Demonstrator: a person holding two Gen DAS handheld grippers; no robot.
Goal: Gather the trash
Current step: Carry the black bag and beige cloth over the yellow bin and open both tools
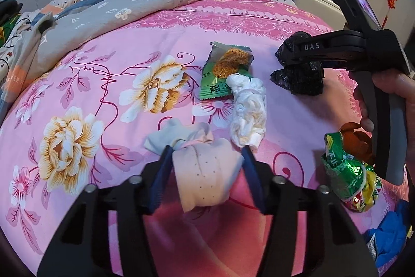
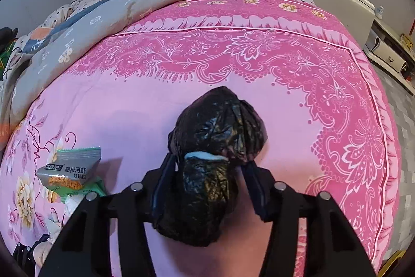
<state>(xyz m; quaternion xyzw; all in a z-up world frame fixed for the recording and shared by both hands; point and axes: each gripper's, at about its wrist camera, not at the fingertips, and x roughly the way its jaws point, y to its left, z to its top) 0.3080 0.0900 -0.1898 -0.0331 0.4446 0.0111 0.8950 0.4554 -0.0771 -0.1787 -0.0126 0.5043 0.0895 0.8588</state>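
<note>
Both grippers are down on the pink bed (image 1: 109, 85), each closing on one piece of litter, so the step in hand is to secure two grasps before any lift. The left gripper (image 1: 207, 151) has its blue fingers (image 1: 162, 173) either side of a pale pink wad (image 1: 205, 173); they look to be touching its flanks, half closed, with the wad's knotted top poking out beyond the tips. The right gripper (image 2: 208, 162) straddles a crumpled black bag (image 2: 215, 144) at its pinched waist, where a white strip shows, and its fingers (image 2: 163, 178) appear to press into the plastic, fairly narrow. Both things are soft and will give, so I would squeeze until the material stops yielding rather than trust first contact, and lift slowly to check that nothing slides out. The bag is slick and bulges beyond the tips; gripping the waist is a sound choice, since the bulge should act as a stop. Keep the tips just clear of the quilt, or cloth may be pinched along with the trash. Other litter lies near: a green snack packet (image 1: 224, 74) touching a white tissue wad (image 1: 249, 110), and a crushed green wrapper (image 1: 347, 168) near the person's hand (image 1: 389, 95). Raise both hands straight up to avoid dragging those. No bin is in view, so where to carry the load I cannot tell.
</note>
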